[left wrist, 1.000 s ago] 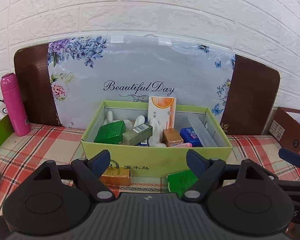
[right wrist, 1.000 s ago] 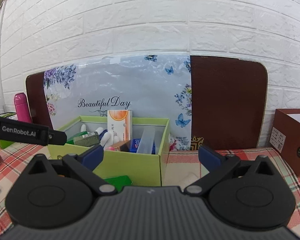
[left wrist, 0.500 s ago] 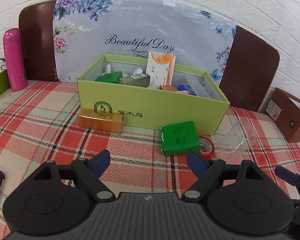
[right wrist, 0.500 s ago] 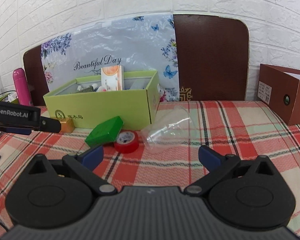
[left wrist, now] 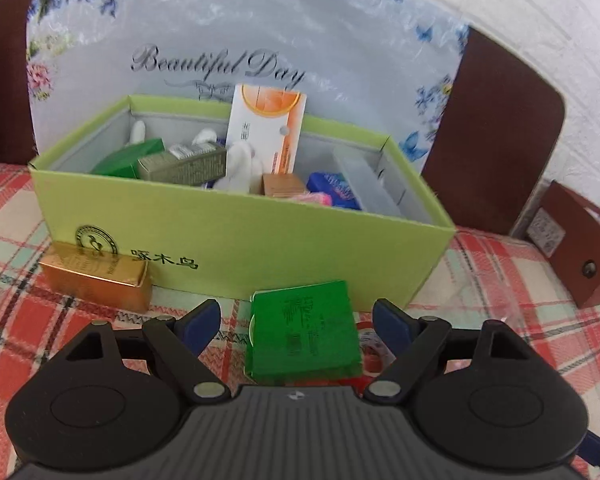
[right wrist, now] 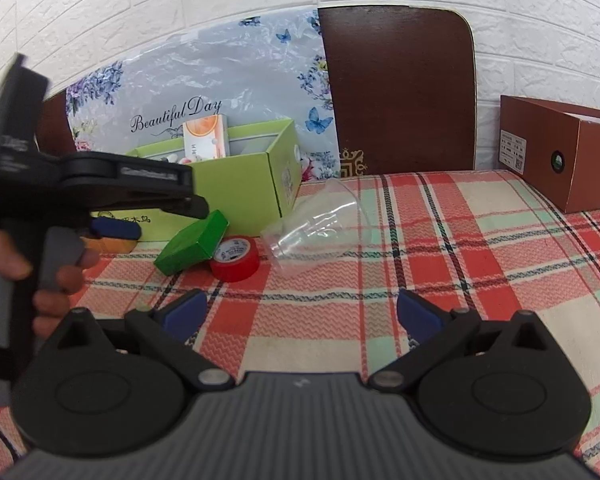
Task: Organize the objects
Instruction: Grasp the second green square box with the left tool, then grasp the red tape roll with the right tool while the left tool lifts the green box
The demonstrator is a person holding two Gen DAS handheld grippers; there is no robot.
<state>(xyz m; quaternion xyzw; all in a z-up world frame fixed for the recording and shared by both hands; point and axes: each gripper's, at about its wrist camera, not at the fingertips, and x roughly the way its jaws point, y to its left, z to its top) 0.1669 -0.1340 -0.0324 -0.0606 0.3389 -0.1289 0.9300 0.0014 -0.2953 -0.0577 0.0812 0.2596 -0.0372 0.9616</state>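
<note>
Left gripper is spread wide, fingers either side of the green box, not touching it. The box lies tilted on the red tape roll, just before the lime storage box wall — little room there. Right gripper is wide too, empty, over bare plaid tablecloth; the clear plastic cup lies on its side ahead.

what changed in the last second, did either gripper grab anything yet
Neither has. The left gripper dropped from box height and closed in on the green box, which now sits between its open fingers, not yet pinched. The right gripper tipped down towards the tablecloth, open and empty, facing the clear cup and red tape roll. The lime box, gold box and everything inside stayed put.
</note>
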